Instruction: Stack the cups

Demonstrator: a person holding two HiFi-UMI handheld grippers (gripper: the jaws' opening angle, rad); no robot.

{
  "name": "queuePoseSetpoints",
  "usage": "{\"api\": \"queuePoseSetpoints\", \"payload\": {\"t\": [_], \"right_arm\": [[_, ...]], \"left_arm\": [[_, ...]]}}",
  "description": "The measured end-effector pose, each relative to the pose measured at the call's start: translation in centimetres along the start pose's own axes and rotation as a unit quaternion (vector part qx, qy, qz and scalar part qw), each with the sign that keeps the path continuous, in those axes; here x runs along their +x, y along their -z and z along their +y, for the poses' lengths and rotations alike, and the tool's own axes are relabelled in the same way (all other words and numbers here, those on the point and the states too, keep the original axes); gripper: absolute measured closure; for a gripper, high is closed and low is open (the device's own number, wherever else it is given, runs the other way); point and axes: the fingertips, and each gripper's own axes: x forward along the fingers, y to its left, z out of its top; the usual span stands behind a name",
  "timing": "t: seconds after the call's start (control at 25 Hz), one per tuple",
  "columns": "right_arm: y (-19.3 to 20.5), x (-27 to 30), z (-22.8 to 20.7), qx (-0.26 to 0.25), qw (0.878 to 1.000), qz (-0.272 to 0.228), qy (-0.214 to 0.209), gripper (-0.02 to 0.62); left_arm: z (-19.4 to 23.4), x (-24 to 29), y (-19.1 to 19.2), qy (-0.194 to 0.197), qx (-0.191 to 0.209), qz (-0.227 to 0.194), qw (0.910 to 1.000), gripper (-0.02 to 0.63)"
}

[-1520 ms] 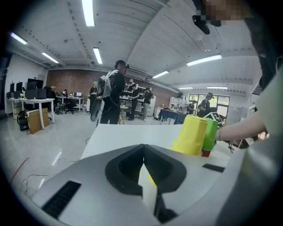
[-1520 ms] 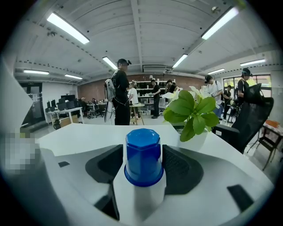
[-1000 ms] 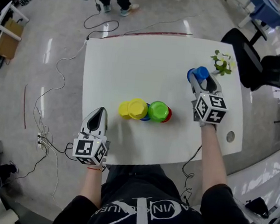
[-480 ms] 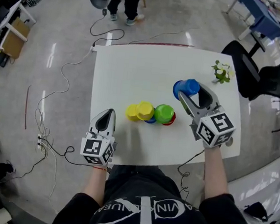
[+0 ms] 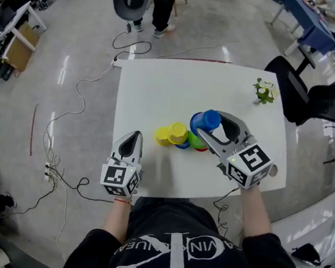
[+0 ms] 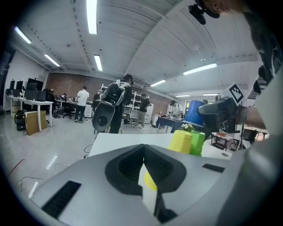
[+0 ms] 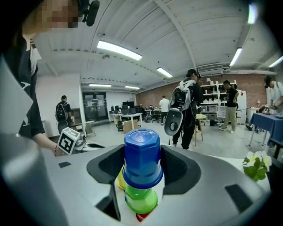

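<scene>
Head view showed the left gripper (image 5: 133, 136), jaws together and empty, resting on the tabletop (image 5: 160, 82) well to the left of the green cup (image 5: 194, 141), clear of the work. Between it and the green cup stood the yellow cups (image 5: 171, 134), just beside the green cup. The green cup sat mouth down on a red cup (image 5: 200, 148). Over the green cup hung the blue cup (image 5: 206, 120), also mouth down, clamped by its sides in the right gripper (image 5: 211, 124), whose jaws stood wide around it. Whether its rim already touched the green cup could not be told.

The step probably called for a level rim, a straight descent along the green cup's axis, and release only once seated, without nudging the yellow cups.

A second before, the blue cup had been held well to the right of the green cup, near the flower sprig (image 5: 265, 90). The left gripper had kept its place.
</scene>
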Motion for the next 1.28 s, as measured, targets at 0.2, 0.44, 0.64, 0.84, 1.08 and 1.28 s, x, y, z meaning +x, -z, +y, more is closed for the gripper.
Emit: {"api": "queuePoseSetpoints", "payload": {"t": [0.2, 0.44, 0.64, 0.84, 1.08, 1.28], "right_arm": [[0.1, 0.8, 1.9, -0.027, 0.999, 0.019, -0.024, 0.334], [0.6, 1.3, 2.5, -0.033, 0.998, 0.03, -0.036, 0.334], [0.7, 1.8, 3.2, -0.042, 0.997, 0.038, -0.046, 0.333], [1.0, 2.0, 3.4, -0.056, 0.996, 0.046, -0.048, 0.333], [1.2, 2.3, 3.6, -0.065, 0.995, 0.049, -0.05, 0.331], [1.6, 2.5, 3.5, -0.063, 0.996, 0.049, -0.051, 0.325]], "left_arm": [[0.1, -0.4, -0.1, -0.003, -0.001, -0.002, 1.0, 0.603], [0.2, -0.4, 0.1, -0.007, -0.006, 0.0, 1.0, 0.603], [0.3, -0.5, 0.2, -0.009, -0.008, 0.002, 0.9999, 0.603], [0.1, -0.7, 0.5, -0.008, -0.009, 0.005, 0.9999, 0.603], [0.2, -1.0, 0.7, -0.011, -0.011, 0.009, 0.9998, 0.603], [0.4, -1.0, 1.1, -0.011, -0.012, 0.01, 0.9998, 0.603]]}}
